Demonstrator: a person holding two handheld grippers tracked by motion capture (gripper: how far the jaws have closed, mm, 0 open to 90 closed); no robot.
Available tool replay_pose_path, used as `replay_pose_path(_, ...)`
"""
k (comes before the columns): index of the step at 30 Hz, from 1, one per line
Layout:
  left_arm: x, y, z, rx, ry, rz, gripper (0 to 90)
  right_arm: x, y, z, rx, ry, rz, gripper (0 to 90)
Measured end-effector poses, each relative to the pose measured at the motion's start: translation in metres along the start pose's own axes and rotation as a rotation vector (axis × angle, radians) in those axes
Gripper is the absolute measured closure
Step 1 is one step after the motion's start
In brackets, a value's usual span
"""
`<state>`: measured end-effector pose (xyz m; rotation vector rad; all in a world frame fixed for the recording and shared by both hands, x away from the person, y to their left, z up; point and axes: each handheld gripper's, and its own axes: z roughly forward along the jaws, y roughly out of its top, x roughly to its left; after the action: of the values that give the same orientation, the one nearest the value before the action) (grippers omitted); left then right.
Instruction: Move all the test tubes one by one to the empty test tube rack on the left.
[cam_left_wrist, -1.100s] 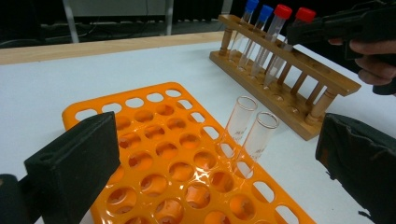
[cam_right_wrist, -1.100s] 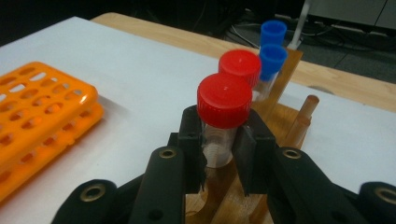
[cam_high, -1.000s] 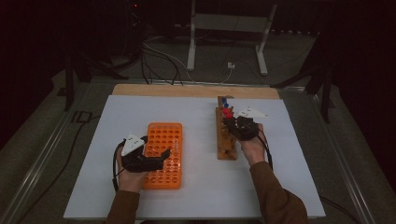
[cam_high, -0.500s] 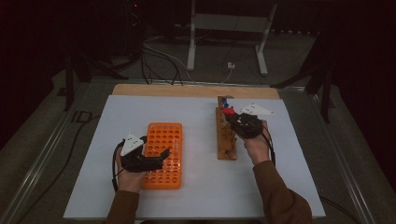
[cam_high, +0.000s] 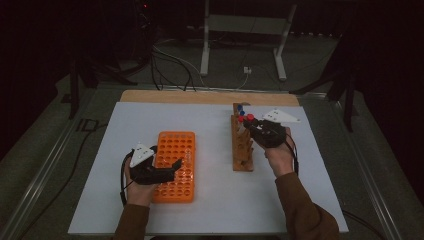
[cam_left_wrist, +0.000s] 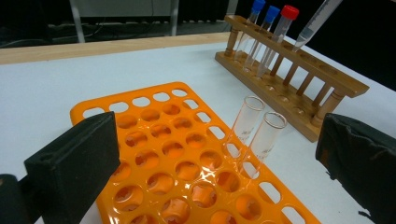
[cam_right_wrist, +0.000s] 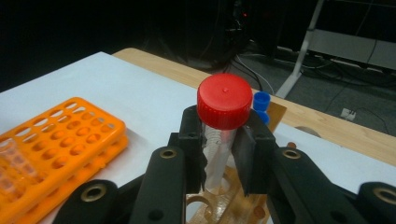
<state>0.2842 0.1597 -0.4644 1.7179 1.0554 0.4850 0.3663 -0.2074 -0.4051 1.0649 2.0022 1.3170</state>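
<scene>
Right tool (cam_right_wrist: 219, 154) clenched just under the cap of a red-capped tube (cam_right_wrist: 223, 103), apparently half-raised above the wooden rack (cam_high: 242, 145); left tool (cam_left_wrist: 219, 158) released over the orange rack (cam_high: 175, 165); a tilted lift could jam the tube's tip.

A: High view? 
B: Above worktop's (cam_high: 210, 205) near edge, facing forward-down, far.
A: Gripper views? 
B: Low, close, along jaws; both share orange rack (cam_left_wrist: 187, 168), wooden rack (cam_left_wrist: 299, 84).
</scene>
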Motion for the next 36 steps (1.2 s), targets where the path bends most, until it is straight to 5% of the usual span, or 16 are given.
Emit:
replay_pose_path(16, -0.005, 0.004, 0.004, -0.005, -0.005, 0.023, 0.5, 0.014, 0.0, -0.006, 0.0, 0.073, -0.016, 74.7)
replay_pose_path(36, -0.037, 0.016, 0.021, -0.034, -0.021, 0.098, 0.5, 0.051, -0.006, 0.001, 0.061, 0.206, -0.072, 74.6)
